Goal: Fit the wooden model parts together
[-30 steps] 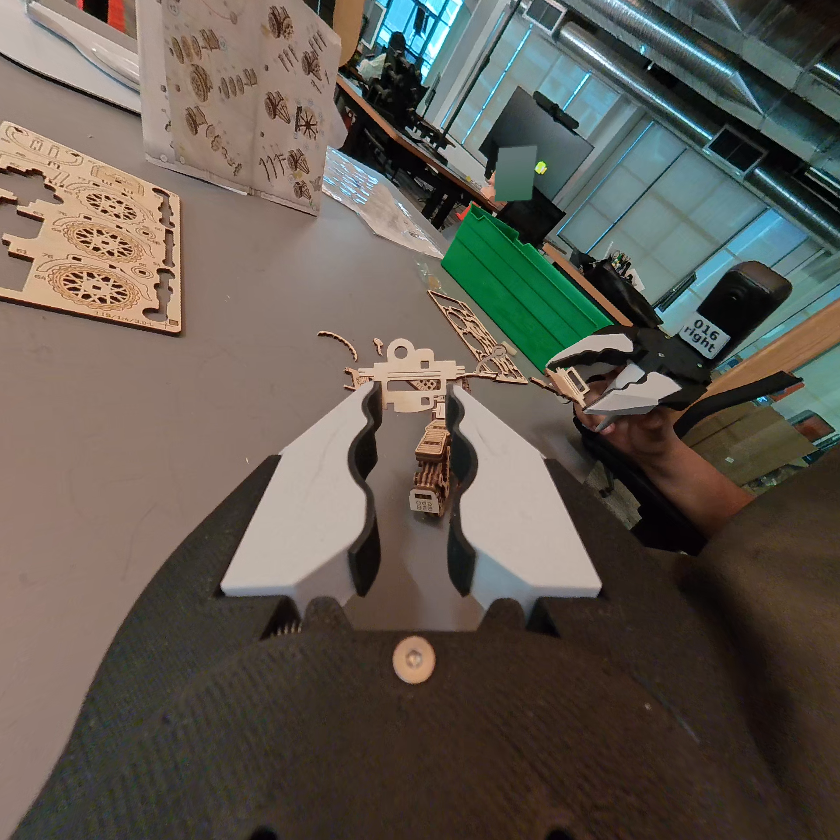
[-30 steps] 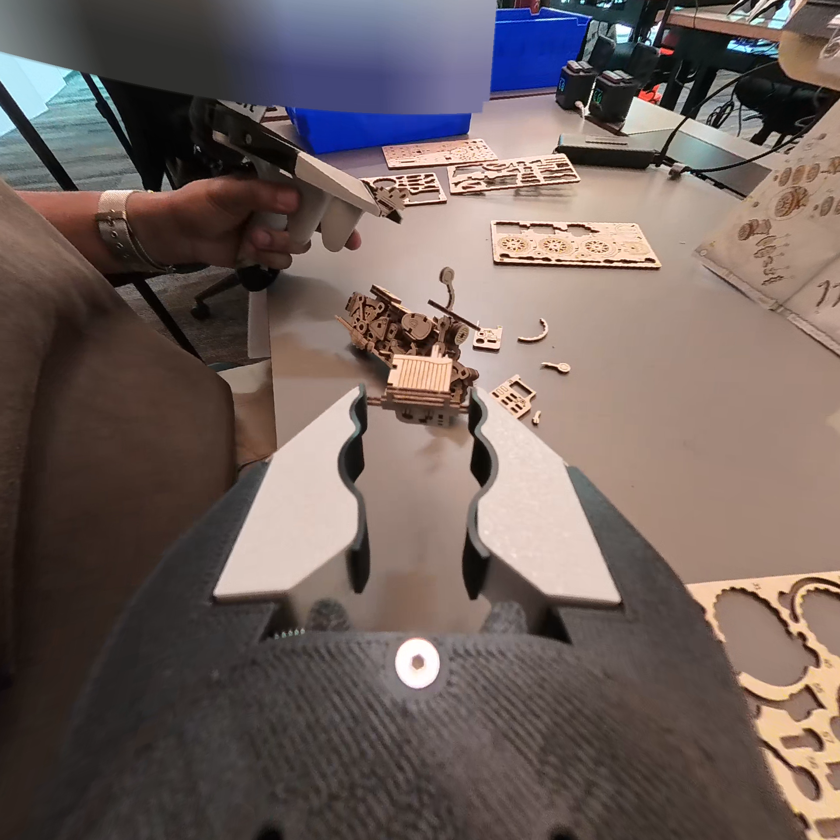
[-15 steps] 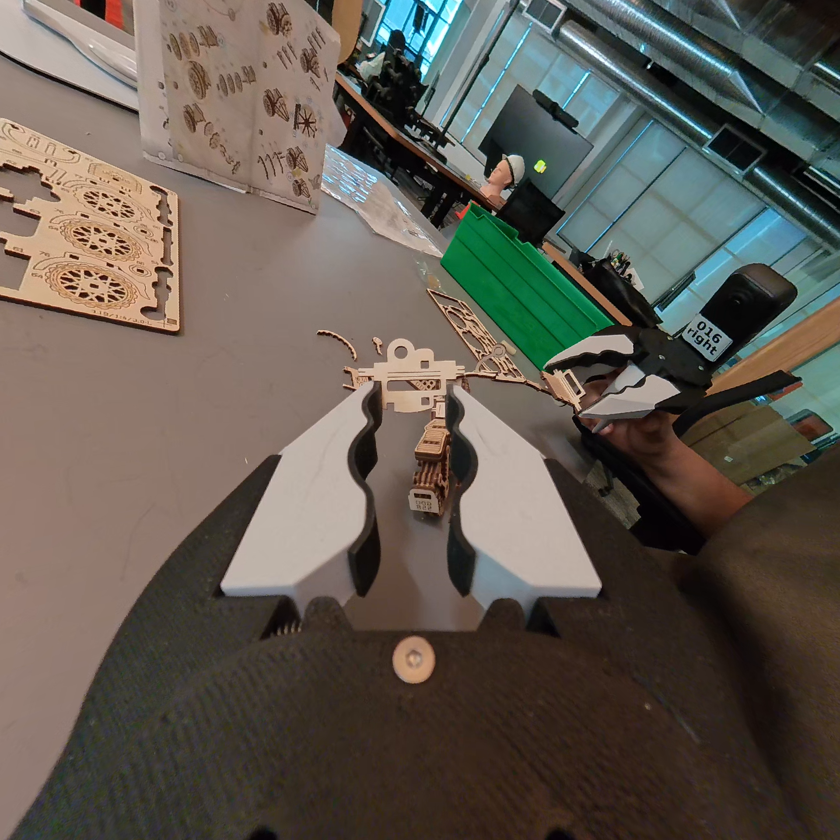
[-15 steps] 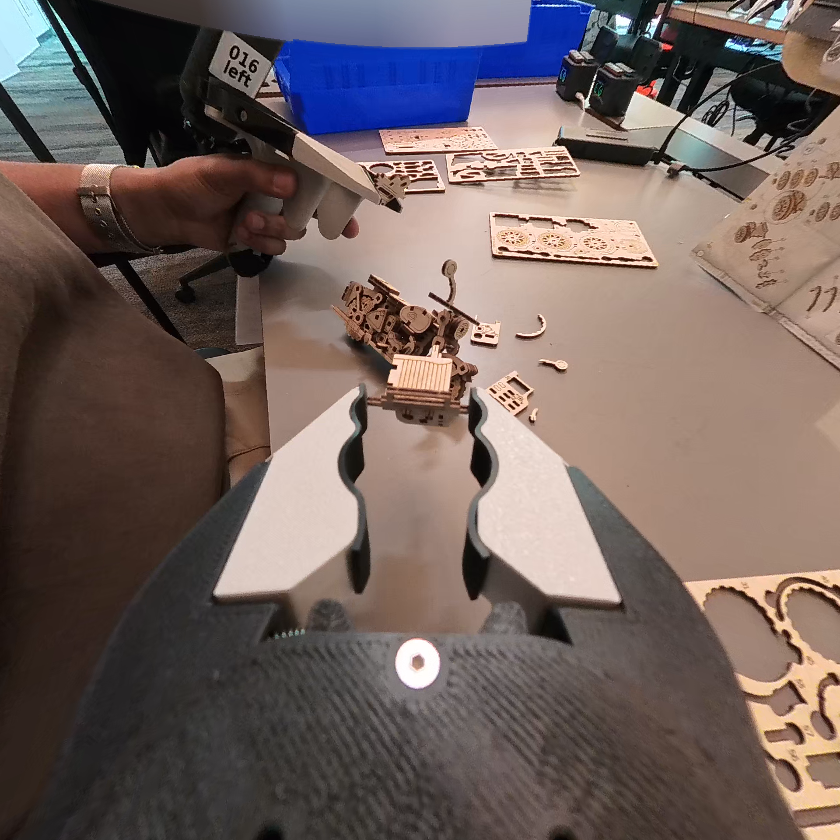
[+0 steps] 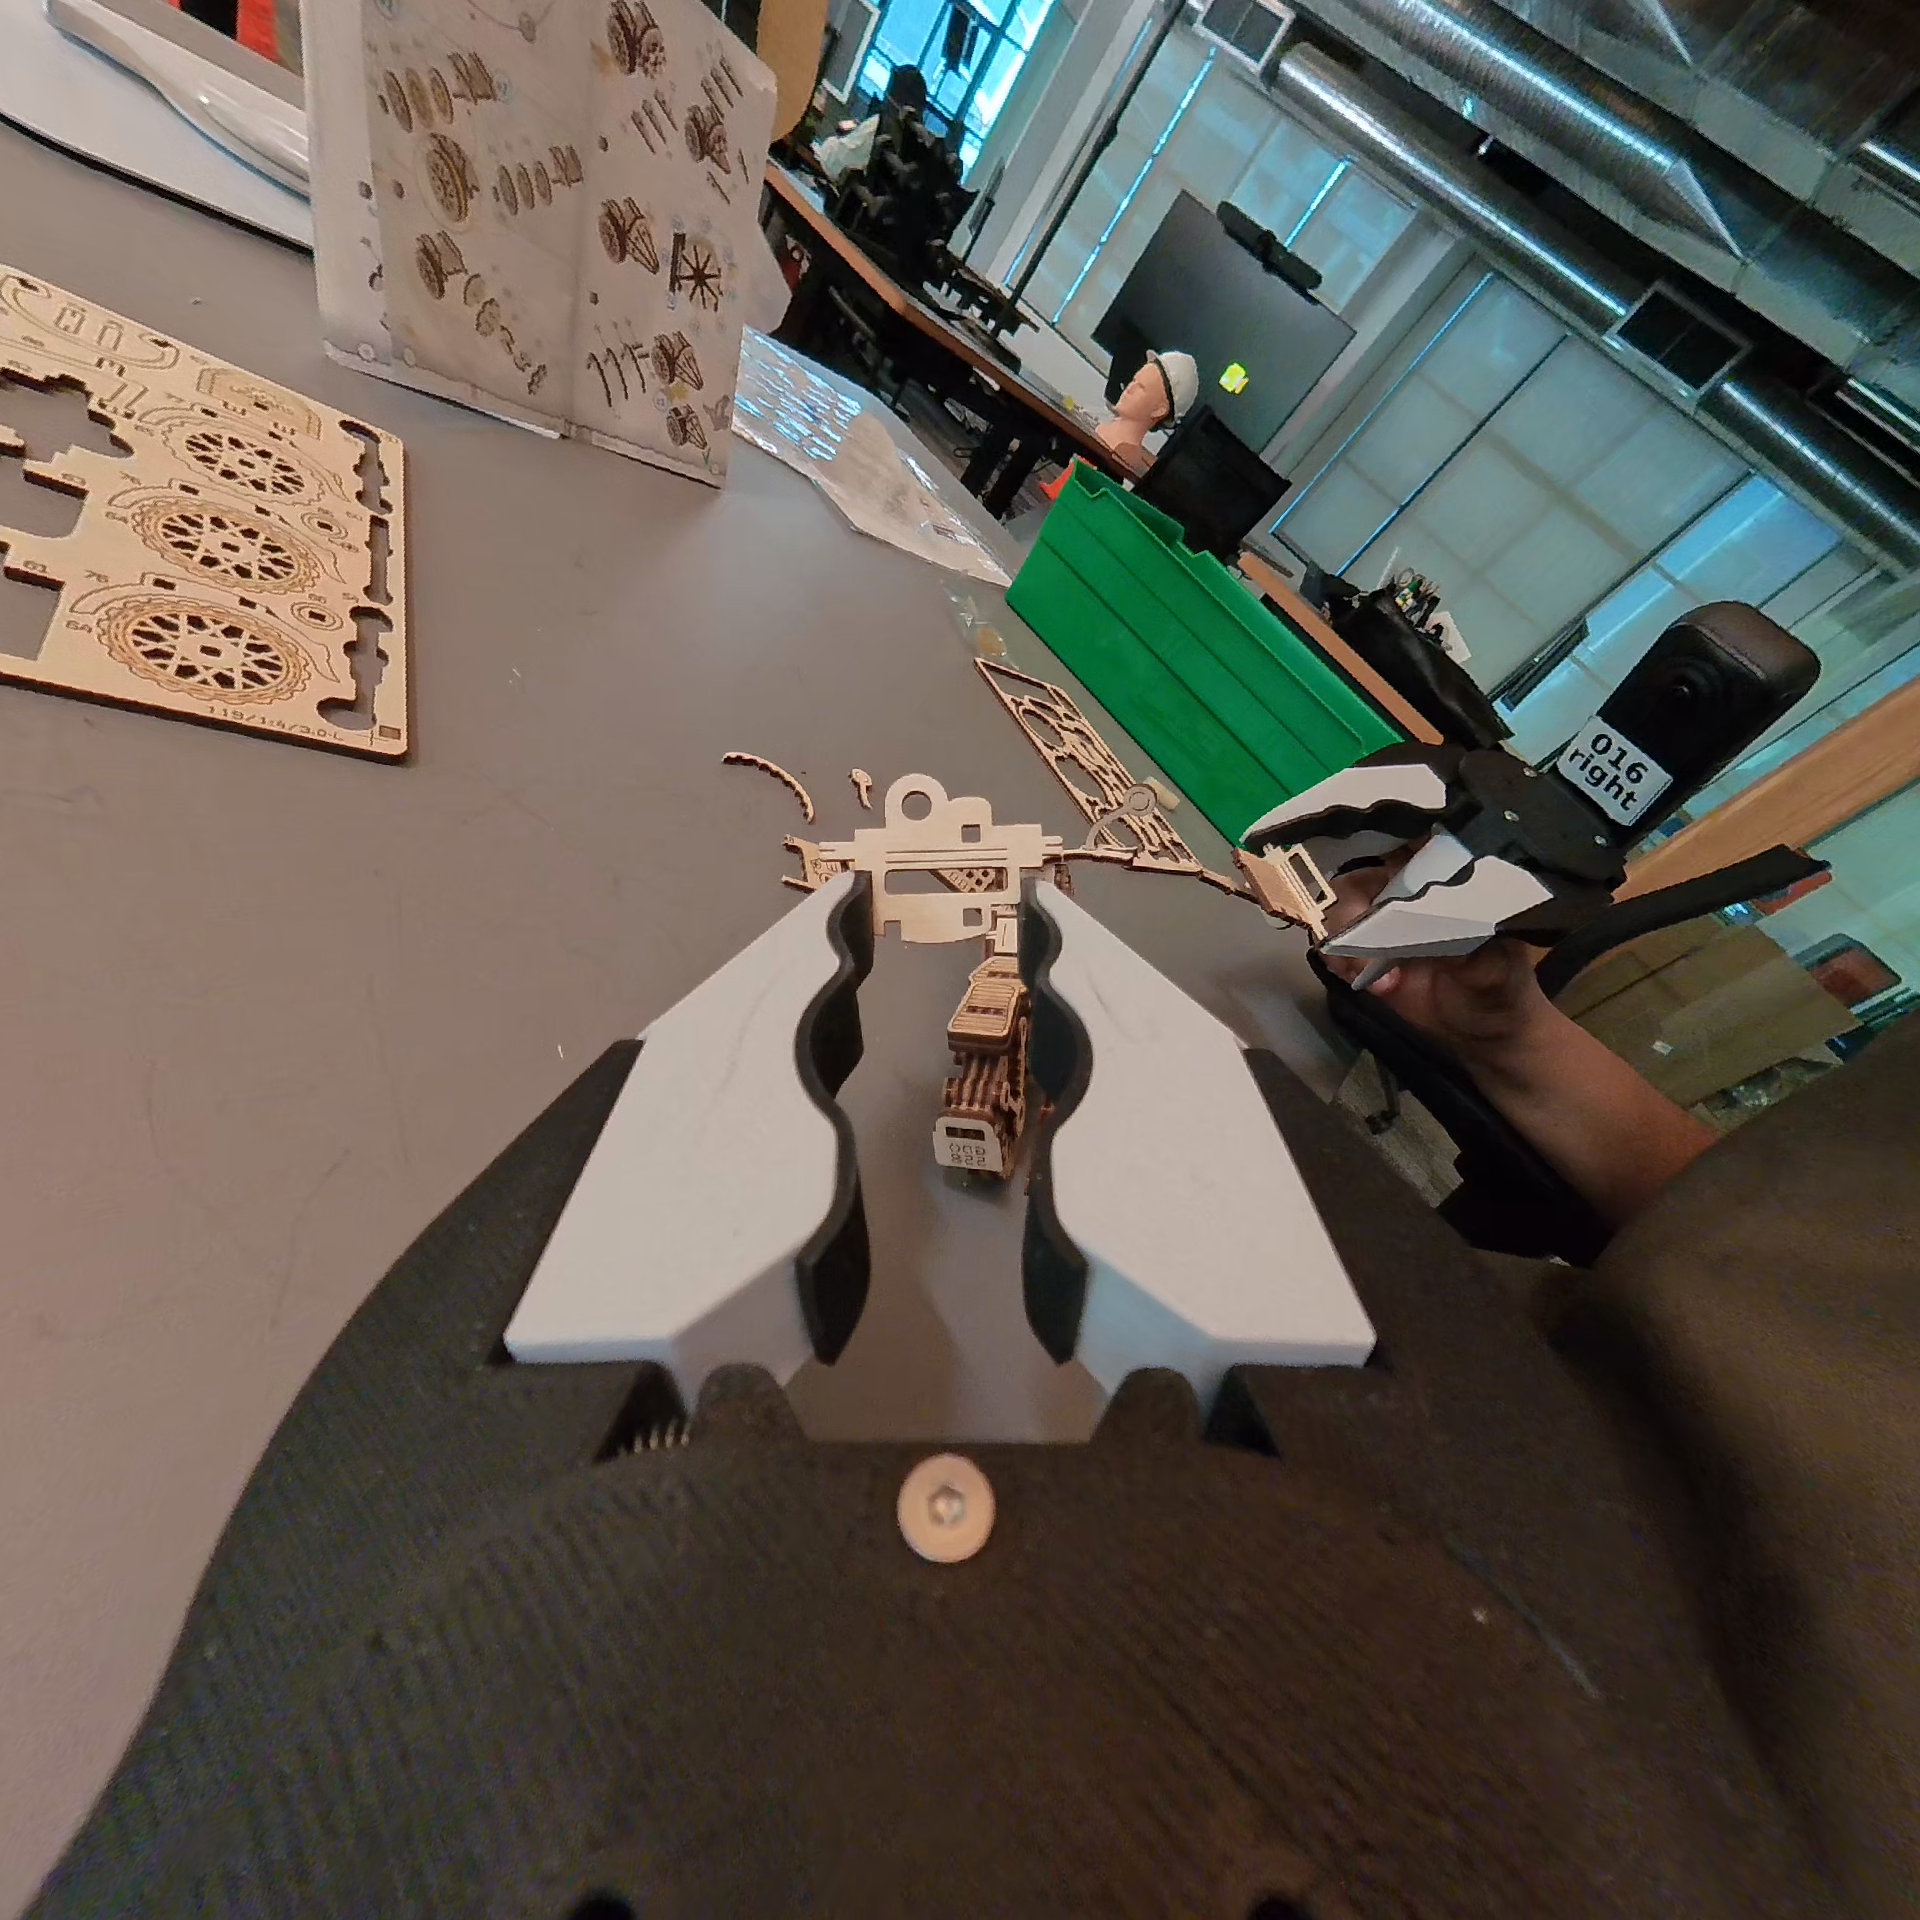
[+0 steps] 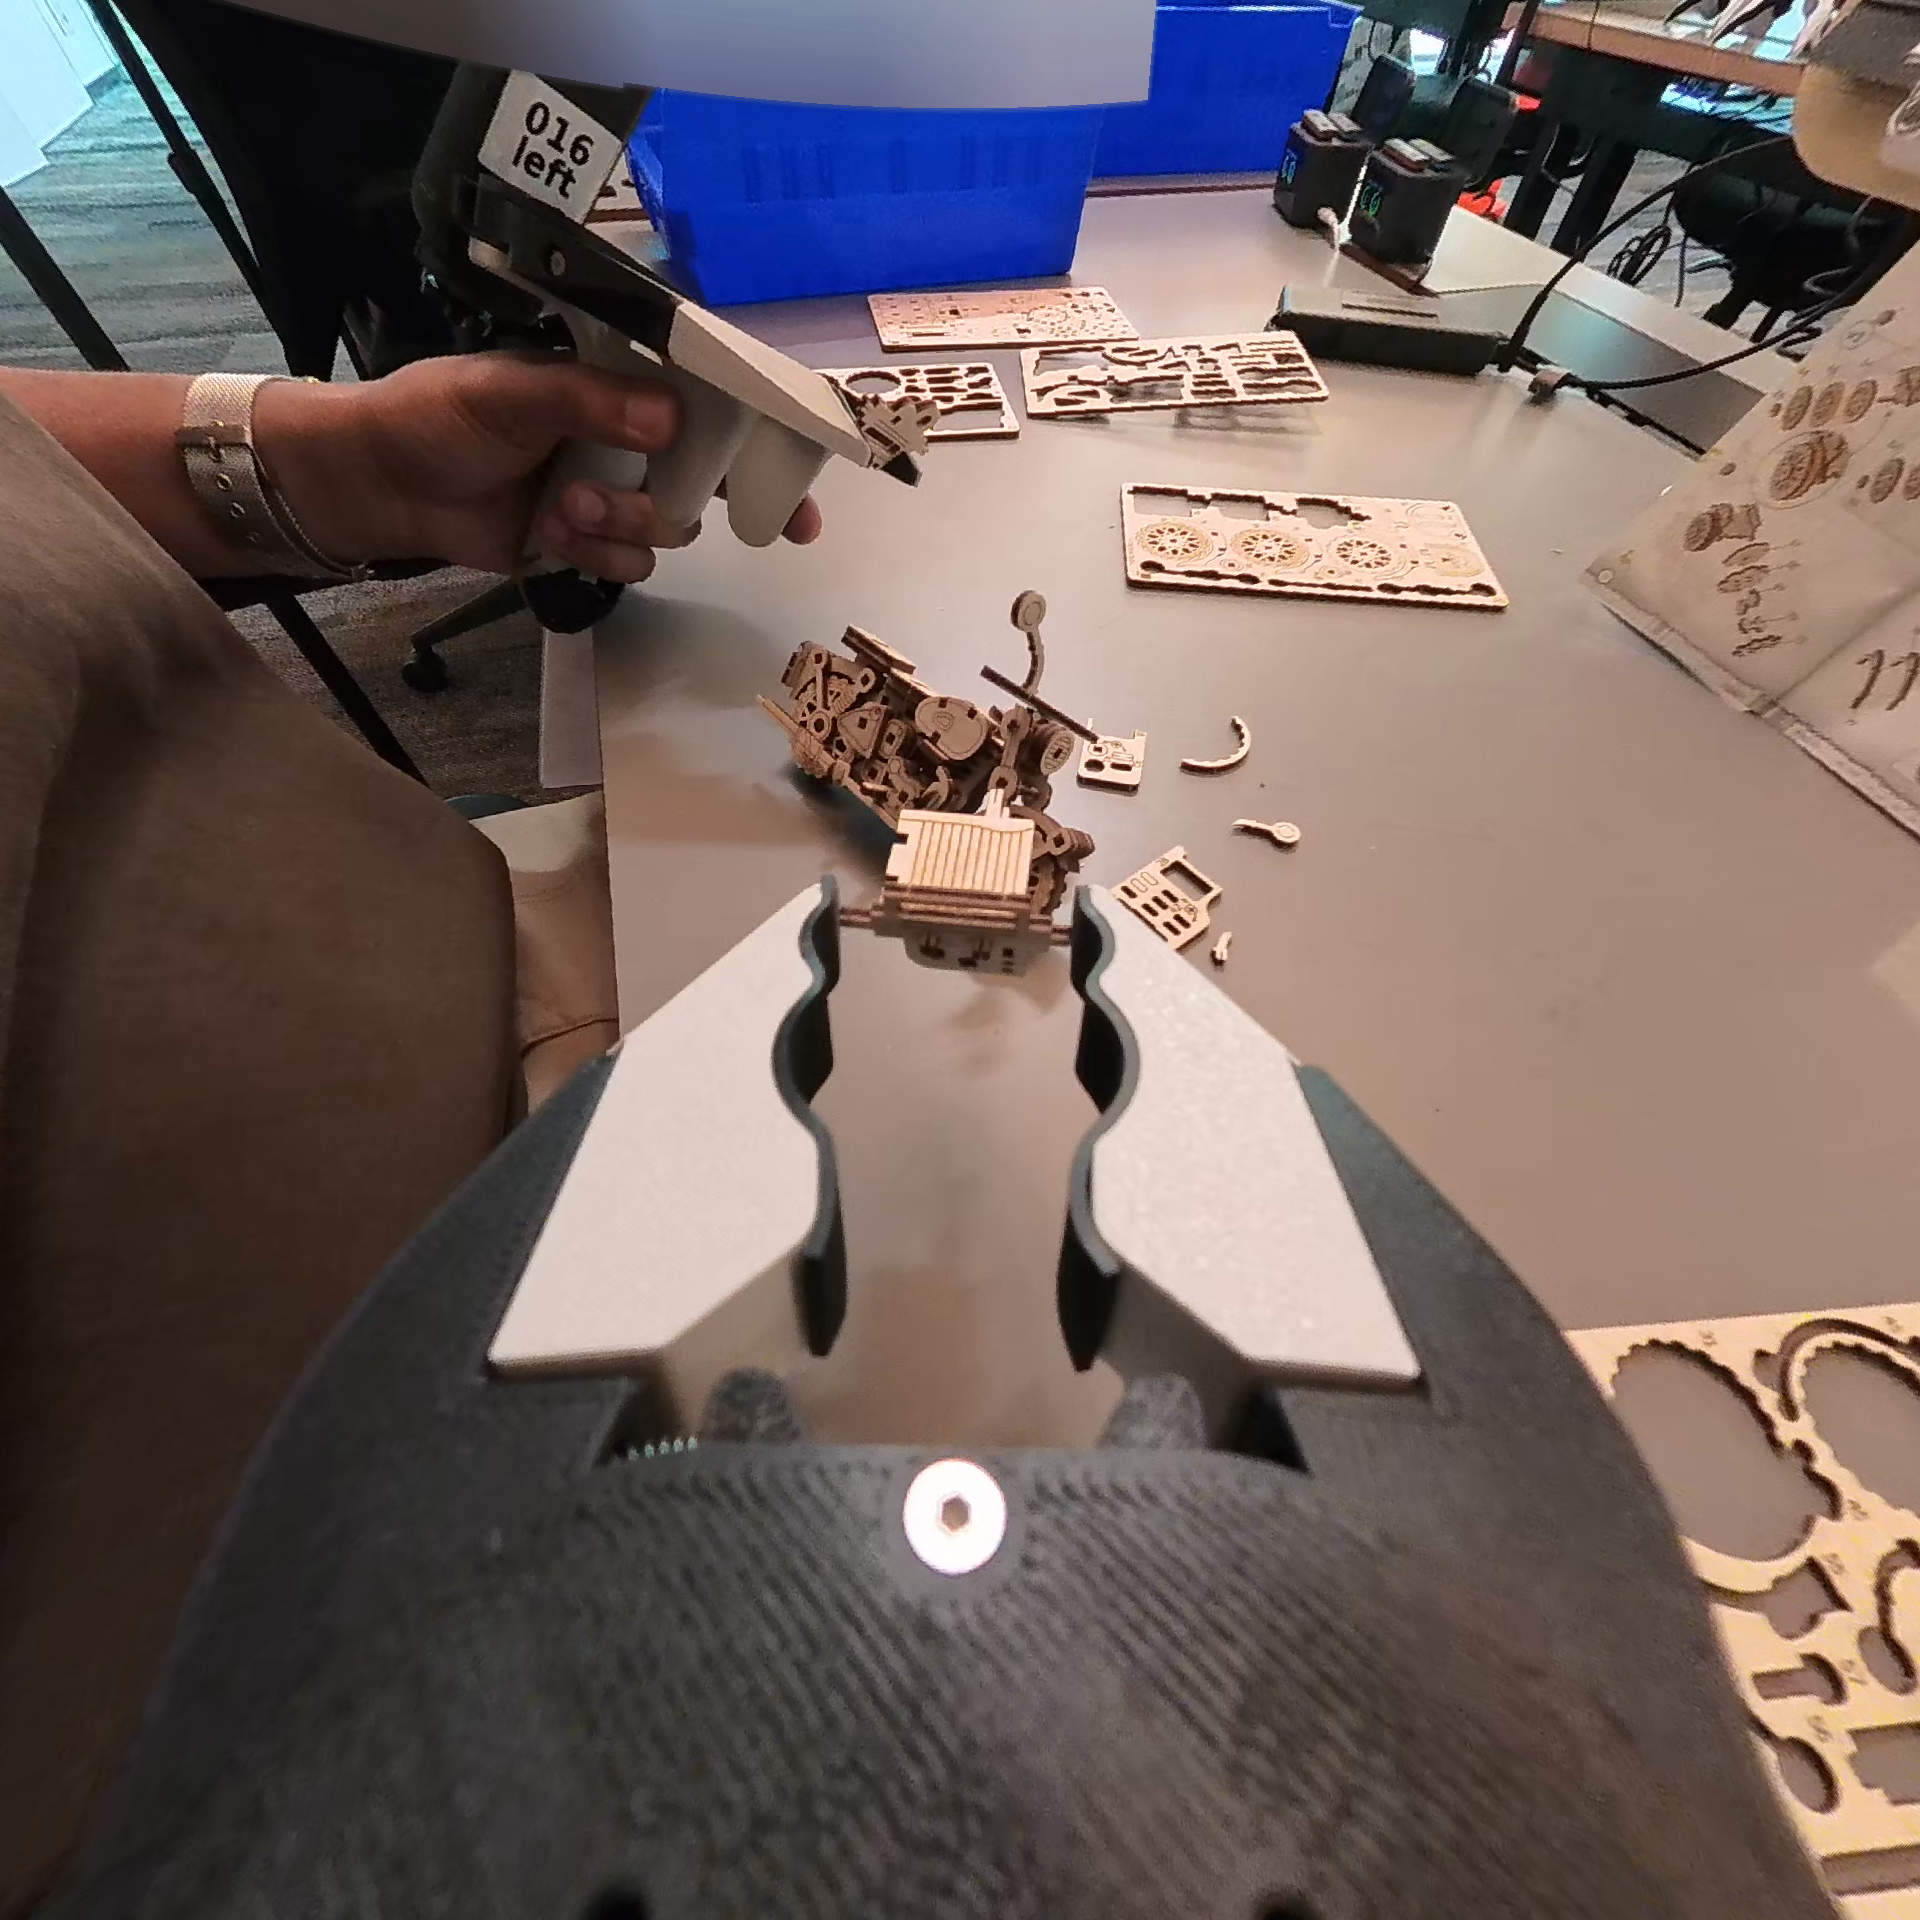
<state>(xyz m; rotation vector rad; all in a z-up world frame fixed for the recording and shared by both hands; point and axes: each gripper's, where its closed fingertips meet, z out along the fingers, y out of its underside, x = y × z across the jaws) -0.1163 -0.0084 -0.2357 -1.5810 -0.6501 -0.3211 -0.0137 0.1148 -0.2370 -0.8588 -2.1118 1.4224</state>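
My left gripper (image 5: 940, 894) is shut on a flat wooden plate with a round loop (image 5: 935, 862), held above the grey table. The partly built wooden model (image 5: 982, 1081) lies on the table below it, seen between my fingers. My right gripper (image 6: 951, 914) is shut on a small slatted wooden block (image 6: 961, 883), held just above the table in front of the model (image 6: 914, 727). In the left wrist view the right gripper (image 5: 1299, 883) hovers to the right with its block (image 5: 1283, 883). In the right wrist view the left gripper (image 6: 894, 447) hovers beyond and left of the model.
Several loose small parts (image 6: 1169, 899) lie right of the model. Laser-cut sheets (image 6: 1309, 545) (image 5: 187, 540) and an instruction booklet (image 5: 540, 208) sit farther out. A green bin (image 5: 1174, 644) and a blue bin (image 6: 873, 197) stand at the table's ends. A punched-out sheet (image 6: 1787, 1507) lies near right. Left tips to right tips: about 15 cm.
The right gripper with its slatted block has shifted slightly toward the left gripper and tilted up a little. Both grippers keep their hold. The model has not moved.
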